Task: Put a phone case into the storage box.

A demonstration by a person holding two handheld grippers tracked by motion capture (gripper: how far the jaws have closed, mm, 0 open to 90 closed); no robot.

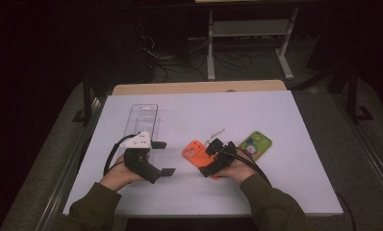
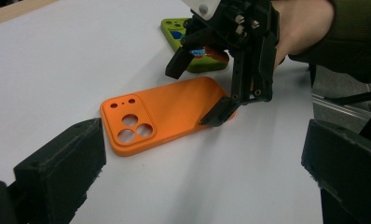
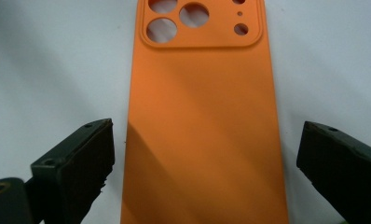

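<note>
An orange phone case (image 1: pixel 193 152) lies back up on the white board (image 1: pixel 276 115), its camera holes at the far end. My right gripper (image 1: pixel 208 160) is open over the case's near end, one jaw on each long side (image 3: pixel 204 149). In the left gripper view the same right gripper (image 2: pixel 200 88) hangs just above the orange case (image 2: pixel 160 112), and whether its lower jaw touches the edge I cannot tell. My left gripper (image 1: pixel 164 158) is open to the left of the case, pointing at it, with nothing between its jaws (image 2: pixel 207 154).
A green phone case (image 1: pixel 256 144) with a colourful picture lies right of the right hand. A clear plastic tray (image 1: pixel 142 118) sits at the board's left, just beyond the left gripper. A wooden table edge (image 1: pixel 199 87) shows behind the board, and cables and a stand lie on the floor.
</note>
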